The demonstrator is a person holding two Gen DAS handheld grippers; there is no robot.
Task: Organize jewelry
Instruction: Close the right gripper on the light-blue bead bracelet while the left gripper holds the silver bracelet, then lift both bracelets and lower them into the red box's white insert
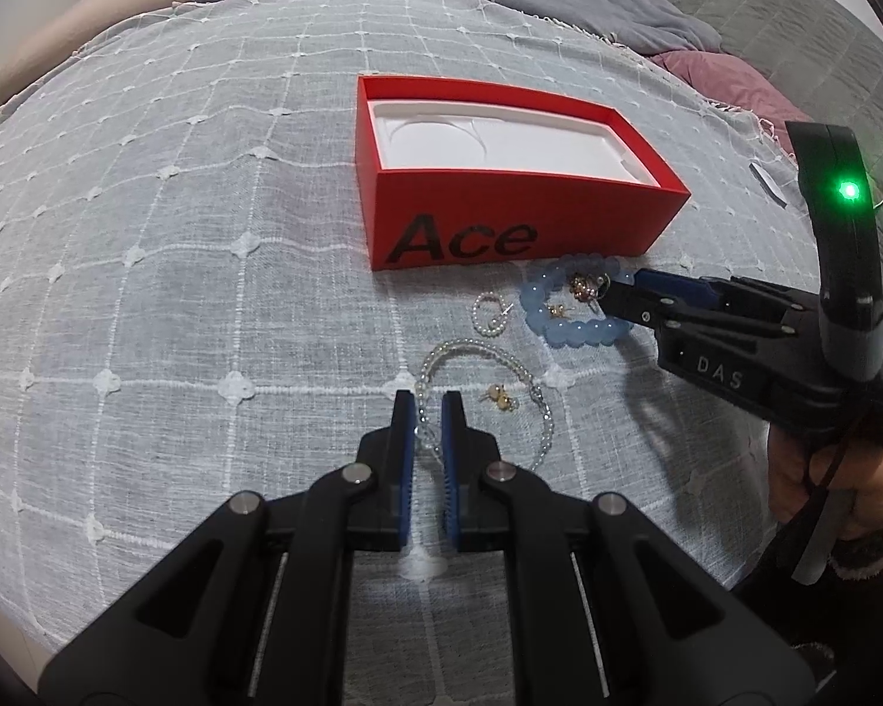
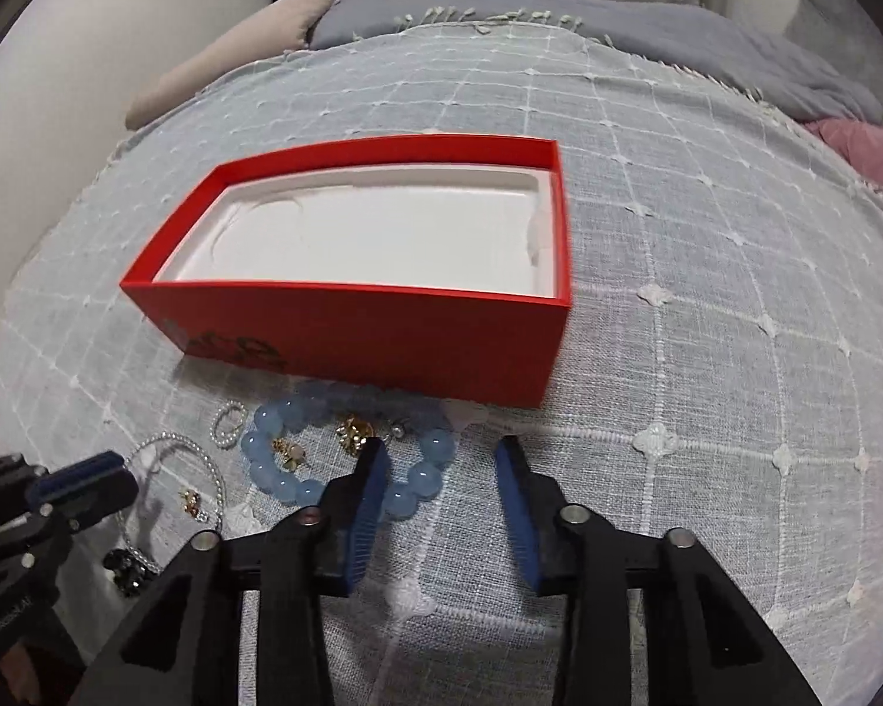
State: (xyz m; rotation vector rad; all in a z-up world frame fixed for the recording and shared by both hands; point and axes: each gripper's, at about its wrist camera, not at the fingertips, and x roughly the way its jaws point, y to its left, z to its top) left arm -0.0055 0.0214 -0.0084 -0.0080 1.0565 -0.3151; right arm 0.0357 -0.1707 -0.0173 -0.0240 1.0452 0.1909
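An open red box [image 1: 518,223] [image 2: 382,341] with a white insert stands on the bedcover. In front of it lies a blue bead bracelet [image 1: 565,332] [image 2: 282,479] with gold earrings [image 1: 586,288] [image 2: 356,432] inside its ring. My right gripper [image 1: 618,288] [image 2: 440,450] is open over the bracelet's right side, and its pads touch nothing. Left of that lie a small pearl hoop [image 1: 488,312] [image 2: 226,423] and a clear bead bracelet [image 1: 500,353] [image 2: 206,459] around another gold earring [image 1: 498,399] [image 2: 191,499]. My left gripper [image 1: 428,412] [image 2: 82,482] is shut on the clear bracelet's strand.
A grey checked cover [image 1: 176,294] spreads across the bed, with pillows [image 1: 118,17] at the far edge and pink cloth [image 1: 730,76] at the right. A small dark charm [image 2: 125,573] lies by the clear bracelet's near end. A person's hand [image 1: 812,470] holds the right gripper.
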